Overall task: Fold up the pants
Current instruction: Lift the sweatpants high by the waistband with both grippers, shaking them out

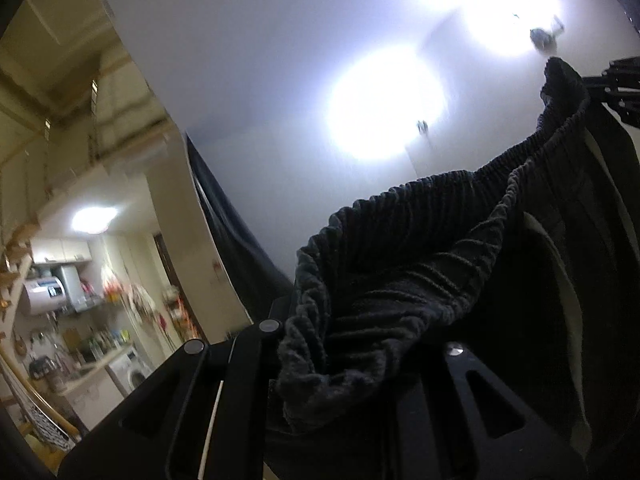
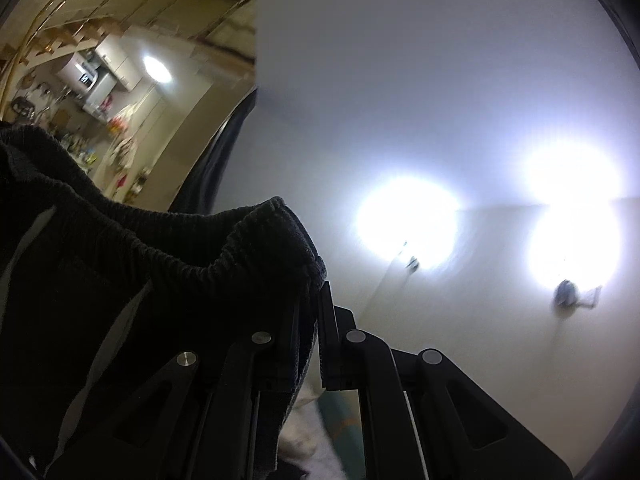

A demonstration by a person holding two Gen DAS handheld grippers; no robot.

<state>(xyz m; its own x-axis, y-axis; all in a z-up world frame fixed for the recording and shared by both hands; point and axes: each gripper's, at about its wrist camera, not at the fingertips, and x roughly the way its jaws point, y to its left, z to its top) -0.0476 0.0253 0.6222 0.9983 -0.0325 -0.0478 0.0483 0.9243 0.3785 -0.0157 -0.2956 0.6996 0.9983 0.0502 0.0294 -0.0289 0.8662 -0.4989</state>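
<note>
Left wrist view: my left hand-held gripper (image 1: 316, 360) is clenched on one end of the elastic waistband (image 1: 440, 208) of the dark corduroy pants (image 1: 400, 288). The band runs up and to the right to my right hand-held gripper (image 1: 616, 84), seen at the frame edge. Right wrist view: the right hand-held gripper (image 2: 312, 300) is clenched on the other end of the waistband (image 2: 224, 236), with ribbed cloth bunched over the fingertips. The pants (image 2: 100, 280) hang in the air between both hands, in front of a white wall (image 2: 400, 80) with bright lamps (image 2: 404, 228). A kitchen (image 1: 80, 320) shows far left. No desk is in view.

Risks, as I judge them:
- The left bite looks bunched and shallow; the weight of the hanging legs could pull the band out.
- The waistband sags between the grips; uneven tension would skew the fold line.
- The legs are out of sight, so a twist could go unnoticed.
</note>
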